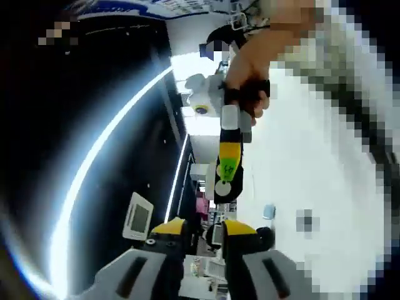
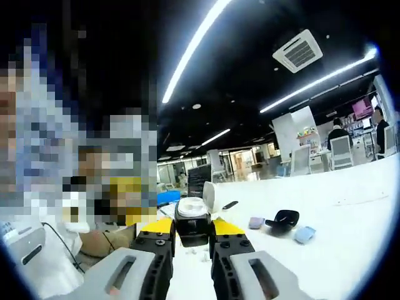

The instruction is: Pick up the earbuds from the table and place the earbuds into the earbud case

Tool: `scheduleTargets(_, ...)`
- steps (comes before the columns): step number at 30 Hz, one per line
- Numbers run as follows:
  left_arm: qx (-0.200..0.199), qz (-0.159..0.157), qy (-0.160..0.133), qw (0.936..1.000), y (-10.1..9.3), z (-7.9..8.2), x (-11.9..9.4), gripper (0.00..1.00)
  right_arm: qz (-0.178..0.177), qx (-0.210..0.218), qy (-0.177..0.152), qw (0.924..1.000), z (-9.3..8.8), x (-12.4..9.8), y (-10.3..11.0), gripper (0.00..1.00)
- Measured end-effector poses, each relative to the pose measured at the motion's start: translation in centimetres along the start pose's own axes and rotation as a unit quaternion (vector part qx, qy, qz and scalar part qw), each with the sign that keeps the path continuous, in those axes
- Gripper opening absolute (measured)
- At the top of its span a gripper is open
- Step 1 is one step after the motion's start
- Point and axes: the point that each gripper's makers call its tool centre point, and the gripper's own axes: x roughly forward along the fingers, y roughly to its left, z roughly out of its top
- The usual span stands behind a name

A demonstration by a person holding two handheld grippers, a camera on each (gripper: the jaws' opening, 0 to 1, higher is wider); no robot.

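In the right gripper view, my right gripper [image 2: 192,228] is shut on an open earbud case [image 2: 191,217], white on top and black below, its lid [image 2: 208,194] raised. Both yellow jaw tips touch the case's sides. Small white bits [image 2: 195,252] lie on the white table [image 2: 350,206] just beneath; they are too small to identify. In the left gripper view, my left gripper [image 1: 204,230] stands open with nothing between its yellow-tipped jaws. The right gripper [image 1: 227,167] comes in from above, held by a hand [image 1: 247,75].
To the right of the held case, a lilac case [image 2: 256,222], an open black case [image 2: 282,220] and a light blue case [image 2: 304,234] rest on the table. A person sits close on the left. Chairs and people are far behind.
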Motion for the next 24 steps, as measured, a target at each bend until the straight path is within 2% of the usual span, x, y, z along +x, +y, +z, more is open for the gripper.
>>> scheduleTargets(1,-0.018,-0.006,0.003,0.9998,0.0,-0.5,-0.1,0.24,0.001,0.002,-0.001,1.0,0.0,0.0,0.0,0.2)
scheduleTargets(3,-0.08,-0.012,0.006,0.9967,0.4,-2.0,-0.4,0.24,0.006,0.004,0.0,1.0,-0.1,0.1,0.2,0.2)
scheduleTargets(5,-0.163,-0.044,0.009,0.9857,0.3,-2.5,-1.3,0.25,0.008,0.0,0.008,0.9999,-0.5,0.2,0.1,0.2)
scheduleTargets(8,-0.236,-0.076,0.004,0.9689,-0.2,-3.1,-1.5,0.25,0.01,0.0,0.012,0.9999,-1.1,0.1,0.0,0.2)
scheduleTargets(11,-0.334,-0.127,-0.004,0.934,-1.6,-3.8,-1.6,0.26,0.016,0.004,0.022,0.9996,-1.9,-0.4,-0.1,0.2)
scheduleTargets(12,-0.354,-0.139,-0.008,0.9247,-2.1,-3.8,-1.6,0.27,0.012,0.004,0.025,0.9996,-2.1,-0.7,-0.2,0.2)
scheduleTargets(15,-0.434,-0.167,-0.019,0.8849,-3.1,-3.8,-1.9,0.27,0.013,0.0,0.022,0.9997,-2.4,-1.7,-0.2,0.2)
scheduleTargets(16,-0.465,-0.174,-0.023,0.8681,-3.4,-4.0,-1.9,0.27,0.014,-0.002,0.017,0.9998,-2.5,-2.0,-0.1,0.2)
scheduleTargets(17,-0.481,-0.18,-0.024,0.858,-3.6,-4.1,-2.0,0.27,0.014,-0.006,0.011,0.9998,-2.4,-2.2,-0.1,0.2)
scheduleTargets(18,-0.5,-0.192,-0.022,0.8441,-4.0,-4.4,-2.2,0.27,0.013,-0.005,0.011,0.9998,-2.5,-2.2,-0.1,0.2)
scheduleTargets(19,-0.517,-0.189,-0.02,0.8347,-4.1,-4.9,-2.2,0.27,0.014,-0.008,0.014,0.9998,-2.6,-2.4,-0.1,0.2)
scheduleTargets(20,-0.525,-0.19,-0.019,0.8295,-4.3,-5.4,-2.3,0.27,0.011,-0.011,0.012,0.9998,-2.8,-2.5,-0.2,0.2)
scheduleTargets(22,-0.534,-0.192,-0.005,0.8233,-4.8,-6.7,-2.6,0.27,-0.003,-0.005,-0.002,1.0,-3.1,-2.7,-0.7,0.2)
scheduleTargets(24,-0.535,-0.194,0.001,0.8221,-5.3,-7.7,-2.8,0.26,0.002,-0.003,0.015,0.9999,-4.7,-2.8,-0.7,0.2)
